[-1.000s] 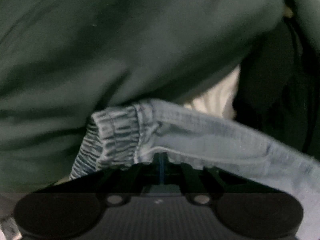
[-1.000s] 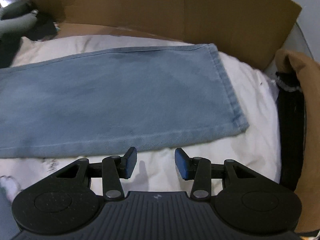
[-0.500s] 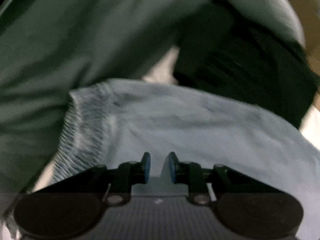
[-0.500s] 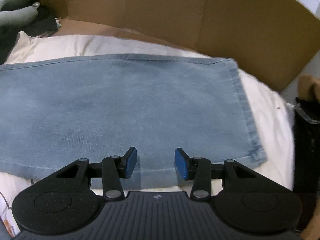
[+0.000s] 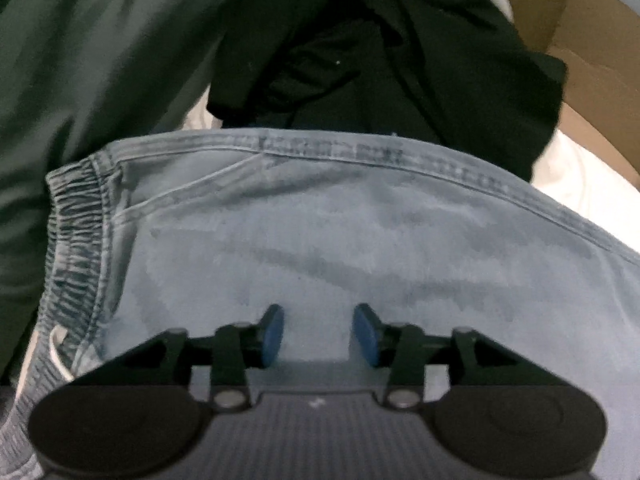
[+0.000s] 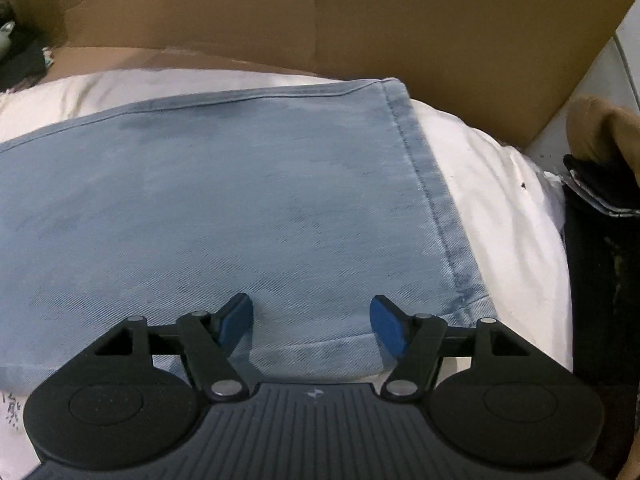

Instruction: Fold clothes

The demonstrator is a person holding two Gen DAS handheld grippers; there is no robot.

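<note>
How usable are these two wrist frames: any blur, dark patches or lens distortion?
Left wrist view: dim and motion-smeared, blocky blotches on the jeans, the black garment nearly featureless. Right wrist view: brighter and sharper, denim weave readable at the hem, cardboard evenly lit, only the far right side falling into shadow. Both show fisheye bowing and dark corners.

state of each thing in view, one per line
jeans: spread flat on the white bedding, not held
waistband: gathered, lying at the left end
leg hem: flat, unfolded
left tool: open over the denim, jaws just opening
right tool: open over the hem end, jaws just opening
</note>
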